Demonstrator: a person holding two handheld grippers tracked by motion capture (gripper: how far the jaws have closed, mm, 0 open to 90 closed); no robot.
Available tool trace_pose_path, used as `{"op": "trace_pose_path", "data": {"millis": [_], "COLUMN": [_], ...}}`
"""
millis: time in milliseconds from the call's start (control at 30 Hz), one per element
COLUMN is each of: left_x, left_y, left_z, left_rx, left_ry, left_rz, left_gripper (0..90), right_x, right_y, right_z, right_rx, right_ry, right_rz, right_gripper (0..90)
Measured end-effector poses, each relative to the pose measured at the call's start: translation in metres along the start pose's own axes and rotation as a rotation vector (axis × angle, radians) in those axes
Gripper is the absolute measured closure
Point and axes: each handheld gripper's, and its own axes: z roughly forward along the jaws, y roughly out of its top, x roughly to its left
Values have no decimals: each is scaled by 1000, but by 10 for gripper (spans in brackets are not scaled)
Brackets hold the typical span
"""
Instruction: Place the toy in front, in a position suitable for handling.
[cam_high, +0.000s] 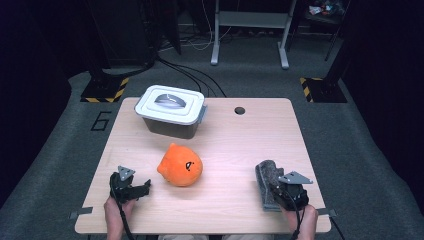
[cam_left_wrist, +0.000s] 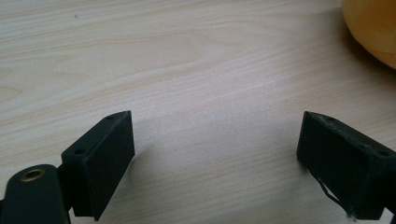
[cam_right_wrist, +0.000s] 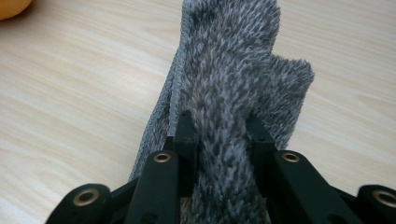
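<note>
The right gripper (cam_right_wrist: 219, 126) has its jaws pinched tight on a fold of the grey fuzzy cloth (cam_right_wrist: 233, 70) — the pile bulges up between the two black jaws, and the rest of the cloth runs away from them over the surface (cam_right_wrist: 70, 93). In the high view the cloth (cam_high: 265, 175) lies near the front right corner of the surface (cam_high: 240, 145), partly under the right gripper (cam_high: 287, 192), with the person's right hand (cam_high: 300, 220) behind it at the near edge.

The left gripper (cam_left_wrist: 215, 158) stands wide open with nothing between its jaws — only bare wood grain shows in the gap. In the high view the left gripper (cam_high: 137, 187) sits near the front left of the surface, held by the left hand (cam_high: 116, 207).

Between the two grippers, a little nearer the left one, rests an orange plush toy (cam_high: 180, 165); its curved orange side (cam_left_wrist: 373, 28) shows at the upper right of the left gripper view, close to that gripper but not touching it. Farther back stands a grey bin with a white lid (cam_high: 172, 110), closed, a handle on top. It is well apart from the cloth, and the plush toy lies roughly on the line between the left gripper and the bin. A small round hole (cam_high: 239, 110) marks the surface to the right of the bin.
</note>
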Motion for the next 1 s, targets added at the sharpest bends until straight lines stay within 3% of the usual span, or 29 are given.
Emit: {"op": "trace_pose_path", "data": {"millis": [467,733,1000], "left_x": [0,0,0], "left_y": [0,0,0], "left_z": [0,0,0], "left_rx": [-1,-1,3], "left_ry": [0,0,-3], "left_rz": [0,-5,-2], "left_gripper": [110,109,109], "right_x": [-33,-57,-72], "right_y": [3,10,16], "right_z": [-7,-1,9], "right_rx": [-12,-13,-1], "right_ry": [-61,-91,-94], "right_rz": [35,52,68], "right_gripper": [710,708,706]}}
